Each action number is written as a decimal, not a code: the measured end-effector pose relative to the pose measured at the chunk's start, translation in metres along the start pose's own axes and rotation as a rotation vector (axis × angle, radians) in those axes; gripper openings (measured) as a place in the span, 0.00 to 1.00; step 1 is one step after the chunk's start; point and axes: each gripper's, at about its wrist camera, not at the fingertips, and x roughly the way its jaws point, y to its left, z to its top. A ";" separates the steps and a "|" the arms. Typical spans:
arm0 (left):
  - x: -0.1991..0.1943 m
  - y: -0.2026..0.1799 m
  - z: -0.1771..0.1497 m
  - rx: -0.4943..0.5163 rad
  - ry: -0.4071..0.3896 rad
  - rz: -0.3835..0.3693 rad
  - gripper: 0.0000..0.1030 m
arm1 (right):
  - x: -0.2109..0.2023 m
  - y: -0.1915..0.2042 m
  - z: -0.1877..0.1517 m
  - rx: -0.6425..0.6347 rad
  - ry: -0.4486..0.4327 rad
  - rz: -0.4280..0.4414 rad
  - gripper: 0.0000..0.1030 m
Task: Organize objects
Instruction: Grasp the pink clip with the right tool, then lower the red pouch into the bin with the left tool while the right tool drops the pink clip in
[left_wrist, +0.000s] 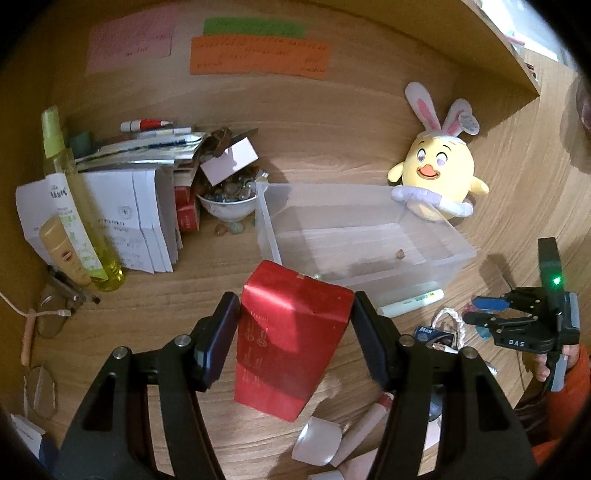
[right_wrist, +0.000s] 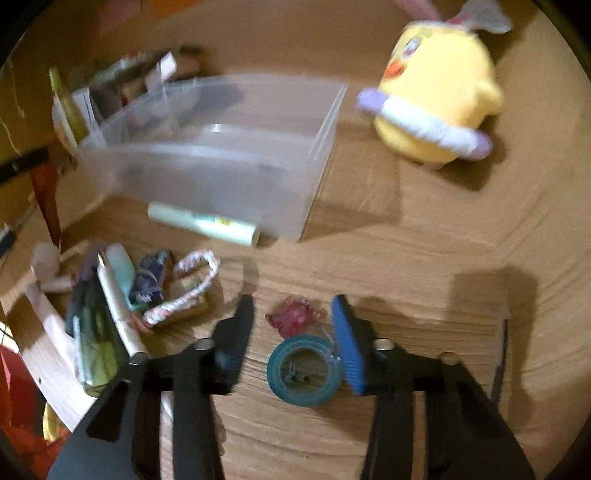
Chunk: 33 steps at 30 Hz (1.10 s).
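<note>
A cluttered wooden desk (left_wrist: 332, 122) holds a clear bin (left_wrist: 369, 236) that is nearly bare, so most sorting looks undone. The left gripper (left_wrist: 293, 317) is clamped on a red box (left_wrist: 291, 343) just short of the bin's near wall. The right gripper (right_wrist: 291, 321) stands apart around a tape roll (right_wrist: 304, 371), also before the bin, beside a clutter pile (right_wrist: 122, 295).

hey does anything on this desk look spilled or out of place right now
Yes. The white bowl by the paper stack is heaped with small stones, and a few stones lie loose on the wood beside its base, as if spilled. One small brownish bit sits alone in the clear bin, which otherwise looks empty.
</note>
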 end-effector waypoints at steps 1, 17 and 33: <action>-0.001 0.000 0.001 -0.001 -0.004 0.000 0.59 | 0.002 0.000 0.000 -0.007 0.011 -0.001 0.29; -0.034 -0.012 0.034 -0.033 -0.141 -0.044 0.59 | -0.038 -0.003 0.014 0.054 -0.159 0.074 0.27; -0.042 -0.029 0.081 -0.044 -0.233 -0.028 0.59 | -0.103 0.006 0.064 0.050 -0.406 0.120 0.27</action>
